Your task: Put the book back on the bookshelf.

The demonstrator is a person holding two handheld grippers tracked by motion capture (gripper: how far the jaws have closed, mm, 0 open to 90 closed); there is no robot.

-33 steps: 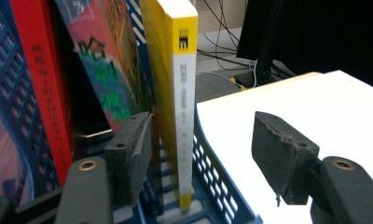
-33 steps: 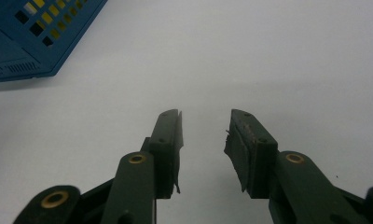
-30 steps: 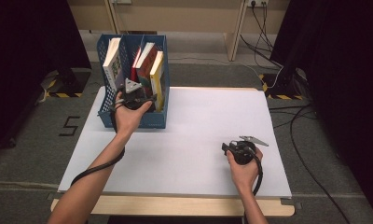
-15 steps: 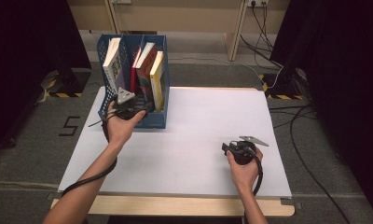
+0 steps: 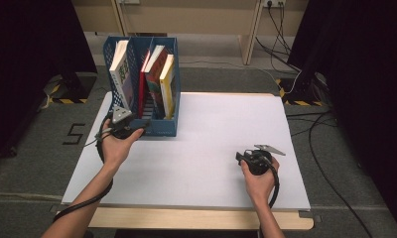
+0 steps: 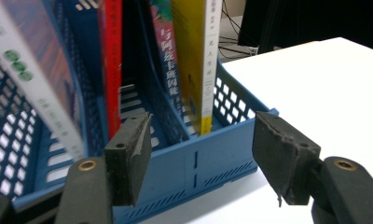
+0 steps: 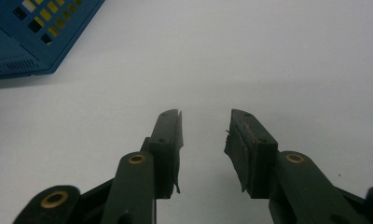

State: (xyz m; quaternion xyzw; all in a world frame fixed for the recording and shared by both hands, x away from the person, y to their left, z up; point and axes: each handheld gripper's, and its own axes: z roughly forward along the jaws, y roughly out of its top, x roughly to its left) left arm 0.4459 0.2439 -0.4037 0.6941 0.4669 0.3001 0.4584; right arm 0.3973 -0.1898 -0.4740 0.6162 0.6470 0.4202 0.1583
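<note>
A blue file rack (image 5: pixel 162 128) stands at the table's back left and holds several upright books: a white one (image 5: pixel 121 69) that leans, a red one (image 5: pixel 143 84) and a yellow one (image 5: pixel 167 87). My left gripper (image 5: pixel 139 128) is held at the rack's low front wall, near its left corner. In the left gripper view it (image 6: pixel 203 126) is open, with the front wall (image 6: pixel 198 163) just beyond the jaws and nothing between the pads. My right gripper (image 5: pixel 239 157) rests near the table's front right and points left. Its jaws (image 7: pixel 205 116) stand open over bare white tabletop.
The white tabletop (image 5: pixel 221 129) stretches between the two hands. The rack's corner (image 7: pixel 26 42) lies far left of the right gripper. Cables (image 5: pixel 291 84) run across the grey floor behind the table, and dark curtains hang on both sides.
My left hand has slid left and nearer to the person, from the rack's middle front to its front left corner, sinking a little. The right hand has kept still.
</note>
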